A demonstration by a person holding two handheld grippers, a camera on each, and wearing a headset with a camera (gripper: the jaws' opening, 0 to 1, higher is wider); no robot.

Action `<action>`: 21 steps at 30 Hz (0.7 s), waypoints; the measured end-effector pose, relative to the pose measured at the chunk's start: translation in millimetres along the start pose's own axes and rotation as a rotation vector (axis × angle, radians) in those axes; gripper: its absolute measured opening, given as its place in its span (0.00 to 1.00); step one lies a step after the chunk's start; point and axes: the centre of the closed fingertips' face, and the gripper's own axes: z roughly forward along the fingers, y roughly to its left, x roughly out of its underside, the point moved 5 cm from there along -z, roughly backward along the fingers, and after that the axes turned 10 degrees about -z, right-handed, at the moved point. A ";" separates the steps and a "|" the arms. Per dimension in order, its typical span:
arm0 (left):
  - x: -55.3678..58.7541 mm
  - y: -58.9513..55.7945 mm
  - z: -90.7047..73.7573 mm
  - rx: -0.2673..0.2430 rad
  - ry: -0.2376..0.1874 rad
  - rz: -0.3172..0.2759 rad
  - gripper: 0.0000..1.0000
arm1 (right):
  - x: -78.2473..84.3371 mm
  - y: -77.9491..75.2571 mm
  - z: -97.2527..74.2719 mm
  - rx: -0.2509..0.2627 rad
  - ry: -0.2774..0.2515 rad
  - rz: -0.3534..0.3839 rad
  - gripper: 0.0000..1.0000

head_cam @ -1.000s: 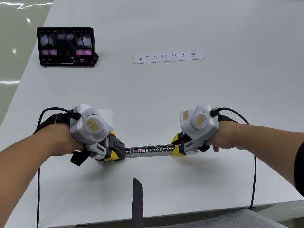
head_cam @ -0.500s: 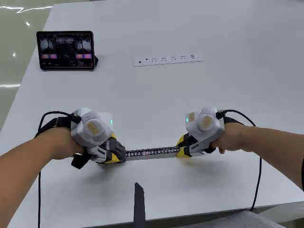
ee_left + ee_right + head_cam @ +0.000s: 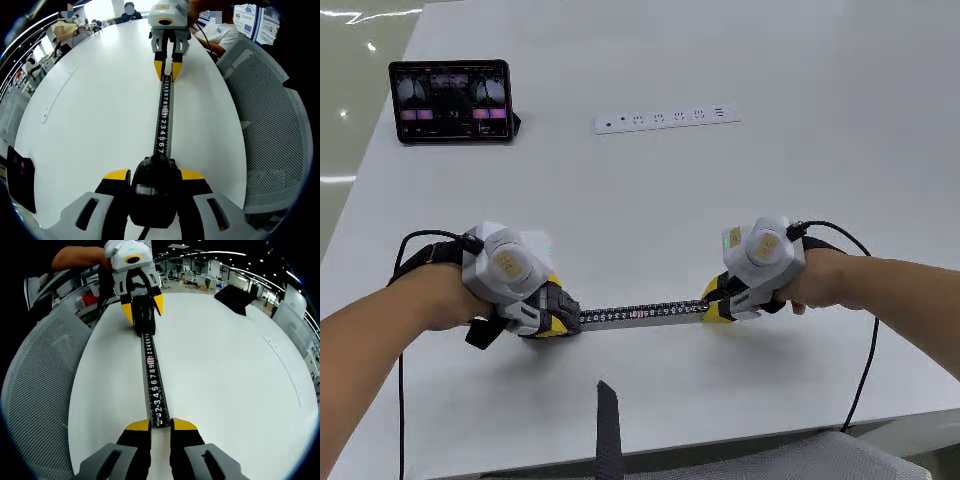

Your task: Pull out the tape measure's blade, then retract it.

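From the tape measure [image 3: 153, 192] the blade [image 3: 642, 314] stretches between the left hand-held gripper [image 3: 556, 316] and right hand-held gripper [image 3: 713, 309], barring that line. Beyond, the counter [image 3: 650, 200] lies open to the power strip [image 3: 667, 118] and tablet [image 3: 450, 101].

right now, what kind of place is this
Probably an open-plan office or lab: a big white table with a power strip on it, a mesh chair, and rows of desks beyond.
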 end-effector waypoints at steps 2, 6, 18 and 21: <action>0.1 -0.2 -0.3 0.003 -0.003 0.002 0.32 | 1.4 0.3 -1.0 0.000 0.002 0.001 0.10; -0.1 -0.6 -0.7 0.000 -0.002 0.001 0.32 | 5.3 1.1 -4.4 0.001 0.004 0.004 0.10; -0.3 -1.9 -1.0 -0.009 0.006 0.000 0.32 | 23.4 3.4 -17.4 0.003 -0.002 0.010 0.10; -0.3 -2.2 -1.1 -0.011 0.005 0.002 0.32 | 26.8 2.8 -19.9 0.003 -0.001 0.015 0.10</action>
